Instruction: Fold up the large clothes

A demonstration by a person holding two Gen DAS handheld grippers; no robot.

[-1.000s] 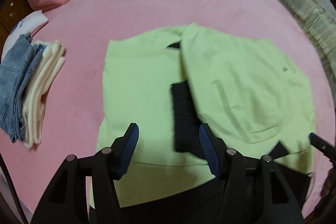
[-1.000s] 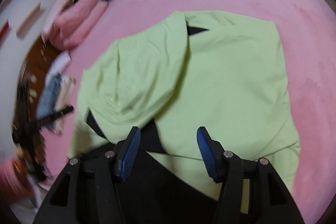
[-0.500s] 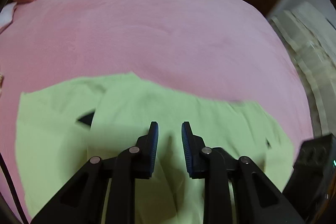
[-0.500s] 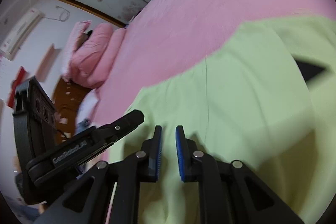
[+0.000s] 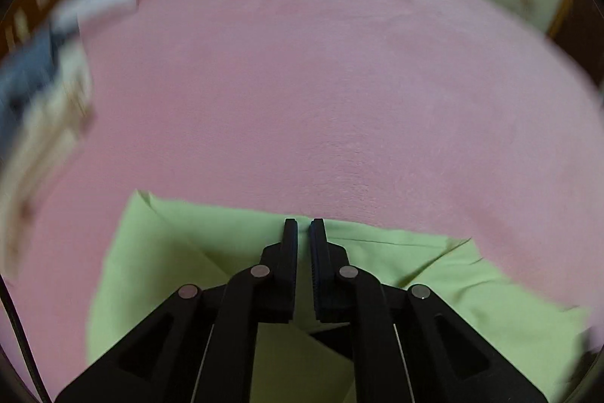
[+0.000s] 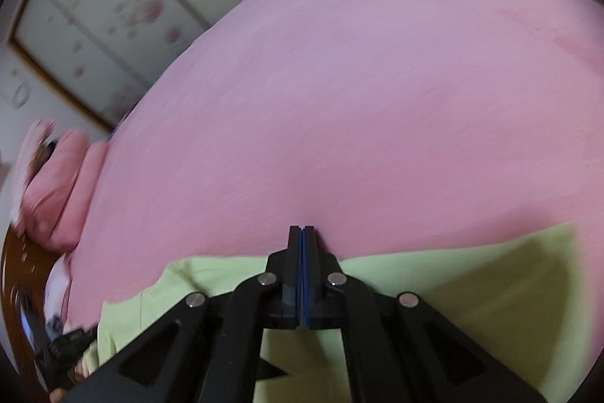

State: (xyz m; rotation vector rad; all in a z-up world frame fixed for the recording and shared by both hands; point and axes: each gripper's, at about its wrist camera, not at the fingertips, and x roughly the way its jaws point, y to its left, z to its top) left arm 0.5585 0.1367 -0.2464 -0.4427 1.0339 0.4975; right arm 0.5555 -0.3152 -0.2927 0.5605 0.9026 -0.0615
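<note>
Two grippers are working the far edge of the light green garment (image 5: 234, 252), which is lying on the pink bed cover (image 5: 321, 93) and filling the 6 o'clock half of both wrist views, with bare cover running from its edge up to 12 o'clock.

We are judging the main risk to be a lost or uneven pinch. Our left gripper (image 5: 304, 227) is showing a narrow slit between its jaws, with green cloth showing through the slit, so we are taking it as gripping the edge, though only thinly; a quick pull could be letting that thin fabric slide out. Our right gripper (image 6: 302, 233) is showing its blue pads pressed flat together, tips poking just past the green edge at 12 o'clock. We cannot tell whether cloth is actually caught between them, because the finger bodies are hiding the contact. If it is holding nothing, one side would be travelling alone and the fold would be skewing or dragging the layers apart. Dark lining (image 5: 328, 335) is peeking out under the left fingers at 6 o'clock, so the stacked layers could also be shifting against each other.

Both tools are pointing forward and low along the bed, fingers aimed towards 12 o'clock. In the right view the left gripper's body (image 6: 64, 350) is appearing at 8 o'clock. Blurred folded clothes (image 5: 41, 93) are sitting at 9 o'clock in the left view, well apart from the garment.
</note>
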